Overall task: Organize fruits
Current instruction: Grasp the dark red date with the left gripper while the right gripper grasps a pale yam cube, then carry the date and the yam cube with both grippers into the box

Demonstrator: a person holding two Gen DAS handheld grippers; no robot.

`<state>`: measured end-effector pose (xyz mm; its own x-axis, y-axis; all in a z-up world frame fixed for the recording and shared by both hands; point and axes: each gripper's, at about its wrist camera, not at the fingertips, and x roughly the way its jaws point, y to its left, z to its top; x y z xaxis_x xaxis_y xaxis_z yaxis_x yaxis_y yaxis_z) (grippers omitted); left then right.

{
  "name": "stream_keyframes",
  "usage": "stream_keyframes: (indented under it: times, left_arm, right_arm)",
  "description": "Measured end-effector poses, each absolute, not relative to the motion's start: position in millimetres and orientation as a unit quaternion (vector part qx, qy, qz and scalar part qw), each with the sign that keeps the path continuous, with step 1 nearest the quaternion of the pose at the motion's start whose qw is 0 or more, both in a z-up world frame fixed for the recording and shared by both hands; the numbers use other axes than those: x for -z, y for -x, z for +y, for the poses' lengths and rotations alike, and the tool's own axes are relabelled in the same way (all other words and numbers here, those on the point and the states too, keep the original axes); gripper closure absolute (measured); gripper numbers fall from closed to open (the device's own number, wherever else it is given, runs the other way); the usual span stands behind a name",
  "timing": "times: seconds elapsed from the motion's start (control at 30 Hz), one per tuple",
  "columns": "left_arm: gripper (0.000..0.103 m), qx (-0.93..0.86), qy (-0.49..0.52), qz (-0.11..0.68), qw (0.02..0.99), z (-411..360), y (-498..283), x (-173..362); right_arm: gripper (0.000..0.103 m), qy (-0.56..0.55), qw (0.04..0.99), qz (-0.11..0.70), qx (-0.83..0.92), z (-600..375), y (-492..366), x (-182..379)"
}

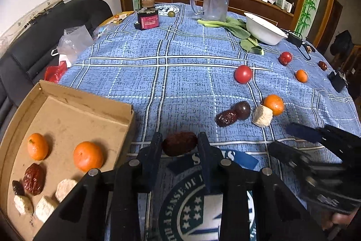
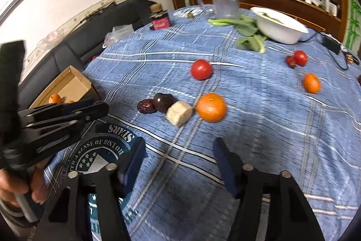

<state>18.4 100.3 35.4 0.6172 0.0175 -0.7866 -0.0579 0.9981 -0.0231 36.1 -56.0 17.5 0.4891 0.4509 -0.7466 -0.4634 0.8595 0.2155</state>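
Observation:
My left gripper (image 1: 179,142) is shut on a dark red date (image 1: 179,143), held just above the blue cloth beside the cardboard box (image 1: 74,94). The box holds two oranges (image 1: 88,156), dates and pale chunks. My right gripper (image 2: 179,150) is open and empty above the cloth; it also shows in the left wrist view (image 1: 285,138). Ahead of it lie a date (image 2: 146,106), a dark plum (image 2: 164,101), a pale chunk (image 2: 179,112) and an orange (image 2: 211,107). Farther off lie tomatoes (image 2: 201,69) and a small orange (image 2: 311,83).
A glass mug (image 1: 213,0), leafy greens (image 1: 239,28), a white bowl (image 1: 262,29) and a dark jar (image 1: 147,17) stand at the table's far side. A black sofa (image 1: 33,42) with plastic bags is on the left. Black cables and adapters lie at the right edge.

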Motion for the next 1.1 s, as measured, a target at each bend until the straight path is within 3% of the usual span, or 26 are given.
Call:
stream_keyframes:
  times: [0.23, 0.33, 0.53, 1.1]
  left_arm:
    - [0.072, -0.011, 0.023, 0.442, 0.896, 98.3, -9.2, -33.6]
    - [0.072, -0.011, 0.02, 0.442, 0.897, 96.9, -7.4, -33.4]
    - [0.072, -0.01, 0.019, 0.438, 0.899, 97.4, -2.7, -36.2]
    - [0.072, -0.024, -0.011, 0.394, 0.919, 88.3, 43.3, -65.5]
  right_arm:
    - [0.05, -0.015, 0.866, 0.434, -0.248, -43.8, -58.7, -16.0]
    - [0.076, -0.019, 0.864, 0.444, -0.236, -39.9, -66.6, -13.3]
    - [0.081, -0.046, 0.859, 0.447, -0.246, -51.3, -60.4, -12.3]
    - [0.081, -0.054, 0.885, 0.392, -0.244, -72.2, 34.3, -49.8]
